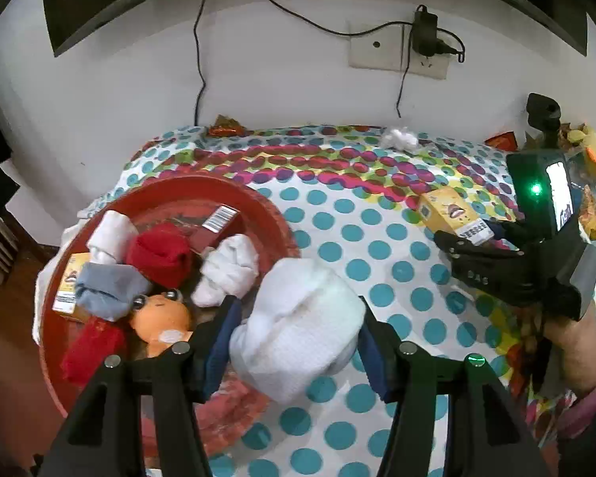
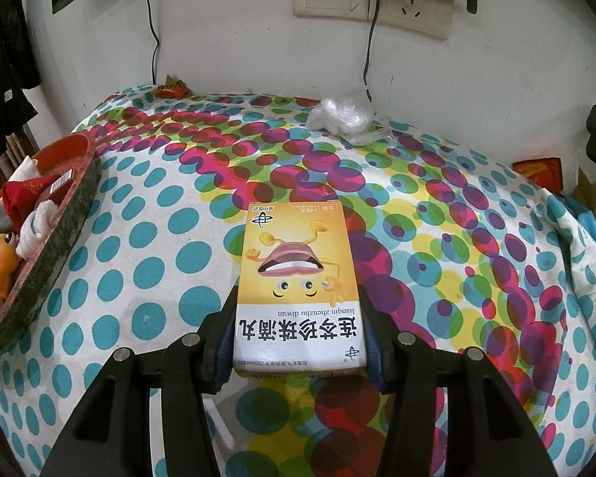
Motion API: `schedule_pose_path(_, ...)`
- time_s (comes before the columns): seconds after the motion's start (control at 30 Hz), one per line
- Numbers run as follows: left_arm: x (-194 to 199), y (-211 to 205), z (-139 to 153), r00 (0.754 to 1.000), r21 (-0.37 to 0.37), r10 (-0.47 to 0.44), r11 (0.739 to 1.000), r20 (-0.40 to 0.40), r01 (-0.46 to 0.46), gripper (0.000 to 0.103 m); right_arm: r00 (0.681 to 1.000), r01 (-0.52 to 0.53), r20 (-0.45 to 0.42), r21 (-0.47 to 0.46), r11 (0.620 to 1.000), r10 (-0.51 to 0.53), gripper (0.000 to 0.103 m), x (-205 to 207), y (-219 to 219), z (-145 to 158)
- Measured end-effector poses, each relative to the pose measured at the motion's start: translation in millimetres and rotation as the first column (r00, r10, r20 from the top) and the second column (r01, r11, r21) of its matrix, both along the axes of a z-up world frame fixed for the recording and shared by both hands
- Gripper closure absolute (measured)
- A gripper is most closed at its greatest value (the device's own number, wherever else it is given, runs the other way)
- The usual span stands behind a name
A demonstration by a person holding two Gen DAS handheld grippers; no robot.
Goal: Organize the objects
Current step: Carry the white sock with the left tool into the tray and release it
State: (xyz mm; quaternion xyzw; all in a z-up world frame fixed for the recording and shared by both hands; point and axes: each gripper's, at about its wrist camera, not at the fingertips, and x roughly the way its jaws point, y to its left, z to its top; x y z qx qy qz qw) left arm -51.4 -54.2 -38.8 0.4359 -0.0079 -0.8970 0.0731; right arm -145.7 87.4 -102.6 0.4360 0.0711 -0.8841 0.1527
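Observation:
My left gripper (image 1: pixel 298 314) is shut on a rolled white sock (image 1: pixel 302 322), held just above the right rim of the red tray (image 1: pixel 270 214). Inside the tray lie a red sock (image 1: pixel 159 254), white socks (image 1: pixel 228 268), a grey sock (image 1: pixel 107 284), an orange toy (image 1: pixel 163 318), a red box (image 1: pixel 218 226) and a yellow box (image 1: pixel 69 286). My right gripper (image 2: pixel 300 338) is shut on a yellow medicine box (image 2: pixel 298 278) with a cartoon mouth, over the dotted cloth. From the left wrist the right gripper (image 1: pixel 476 238) shows at the right, gripping that yellow box (image 1: pixel 453 214).
The table wears a dotted cloth (image 2: pixel 147 206). A crumpled plastic wad (image 2: pixel 339 115) and a foil wrapper (image 2: pixel 171 89) lie near the wall. The red tray (image 2: pixel 51 214) sits at the table's left edge. Snack packets (image 1: pixel 588 183) pile at the far right. Cables hang from the wall sockets (image 2: pixel 409 0).

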Motion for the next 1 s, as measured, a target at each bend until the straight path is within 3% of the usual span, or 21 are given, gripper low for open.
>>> schedule_pose_path(1.0,41,-105,-2,0.982,0.061,0.190,0.980,0.009,-0.190,0.045,1.000,0.002,-0.002,0.005,1.000,-0.002,0.053,0,-1,2)
